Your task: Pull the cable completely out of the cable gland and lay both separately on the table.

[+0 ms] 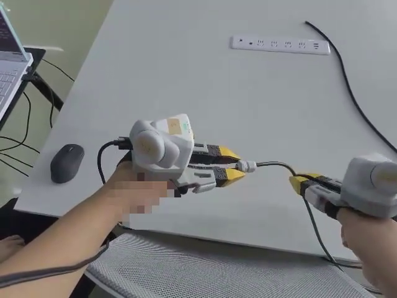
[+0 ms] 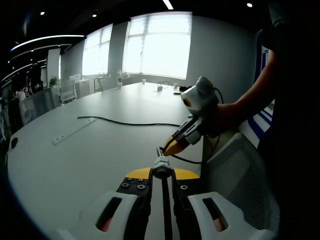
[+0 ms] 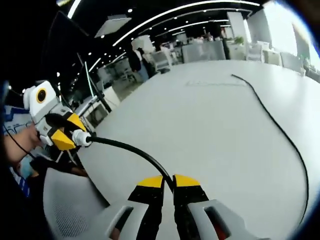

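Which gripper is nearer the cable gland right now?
Left. The left gripper is shut on the cable gland itself, at its jaw tips. The right gripper is apart from it, clamped on the cable further along, past the bend.

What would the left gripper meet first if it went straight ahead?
Probably the right gripper, whose yellow tips sit just beyond the cable gland held by the left gripper; depth unclear.
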